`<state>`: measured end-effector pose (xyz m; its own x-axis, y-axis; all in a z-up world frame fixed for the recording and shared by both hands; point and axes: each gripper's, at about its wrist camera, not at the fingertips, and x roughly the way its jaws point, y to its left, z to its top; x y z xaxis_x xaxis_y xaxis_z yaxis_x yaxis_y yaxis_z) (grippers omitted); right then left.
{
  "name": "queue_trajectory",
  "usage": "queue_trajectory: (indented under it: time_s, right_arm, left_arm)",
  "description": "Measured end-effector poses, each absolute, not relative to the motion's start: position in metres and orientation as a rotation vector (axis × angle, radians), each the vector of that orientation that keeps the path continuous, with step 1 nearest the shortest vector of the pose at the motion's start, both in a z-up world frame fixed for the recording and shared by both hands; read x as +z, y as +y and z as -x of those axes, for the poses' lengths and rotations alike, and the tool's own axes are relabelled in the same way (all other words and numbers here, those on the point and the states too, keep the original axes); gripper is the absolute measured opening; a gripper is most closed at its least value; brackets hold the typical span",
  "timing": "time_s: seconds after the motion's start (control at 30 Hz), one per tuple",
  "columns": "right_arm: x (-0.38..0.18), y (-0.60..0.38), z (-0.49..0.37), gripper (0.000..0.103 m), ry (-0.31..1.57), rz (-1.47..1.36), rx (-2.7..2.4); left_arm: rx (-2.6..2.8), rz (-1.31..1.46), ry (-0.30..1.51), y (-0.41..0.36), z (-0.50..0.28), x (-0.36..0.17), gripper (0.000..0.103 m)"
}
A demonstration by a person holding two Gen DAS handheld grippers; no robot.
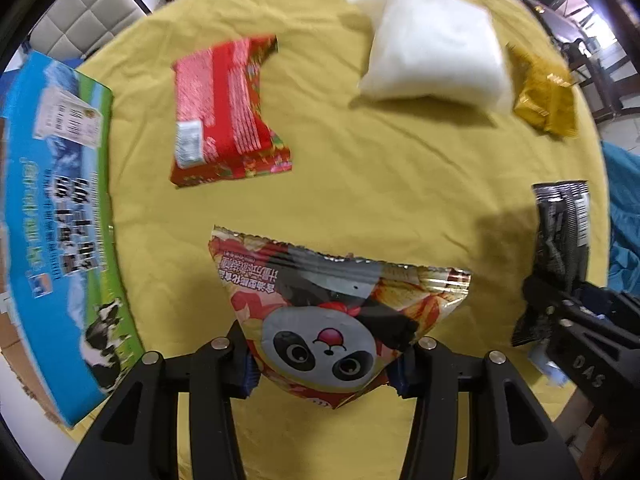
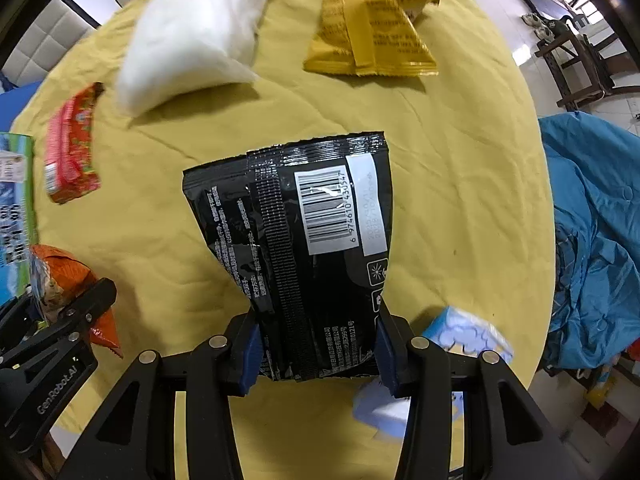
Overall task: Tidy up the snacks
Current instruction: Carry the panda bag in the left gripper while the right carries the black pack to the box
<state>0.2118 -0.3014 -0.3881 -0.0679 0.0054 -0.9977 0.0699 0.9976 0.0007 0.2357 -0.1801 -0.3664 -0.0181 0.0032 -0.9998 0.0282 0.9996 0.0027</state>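
Note:
My left gripper (image 1: pixel 322 368) is shut on a panda snack bag (image 1: pixel 332 312), held above the yellow tablecloth (image 1: pixel 380 168). My right gripper (image 2: pixel 316 346) is shut on a black snack pouch (image 2: pixel 304 240) with a barcode label, lifted over the cloth. A red snack packet (image 1: pixel 226 112), a white pouch (image 1: pixel 432 48) and a yellow packet (image 1: pixel 544 92) lie further out on the cloth. In the left wrist view the black pouch (image 1: pixel 560 240) and the right gripper (image 1: pixel 536 312) show at the right edge. The right wrist view has the left gripper (image 2: pixel 86 306) with the panda bag (image 2: pixel 60 276) at the left.
A blue and green milk carton box (image 1: pixel 56 216) lies along the table's left side. A light blue packet (image 2: pixel 460 340) sits under my right gripper's fingers. Blue fabric (image 2: pixel 592 240) is heaped off the table's right edge. Padded chairs (image 1: pixel 80 12) stand behind the table.

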Motion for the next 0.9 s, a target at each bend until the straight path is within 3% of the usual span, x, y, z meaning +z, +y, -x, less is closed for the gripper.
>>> queue_trajectory:
  time_s: [0.5, 0.9]
  right_arm:
    - [-0.259, -0.252, -0.172, 0.049, 1.453, -0.127, 0.127]
    - [-0.187, -0.13, -0.174, 0.049, 1.359, -0.123, 0.262]
  left_arm:
    - [-0.07, 0.061, 1.38, -0.137, -0.208, -0.236, 0.045]
    - [-0.027, 0.107, 1.288, -0.022, -0.208, -0.178, 0.045]
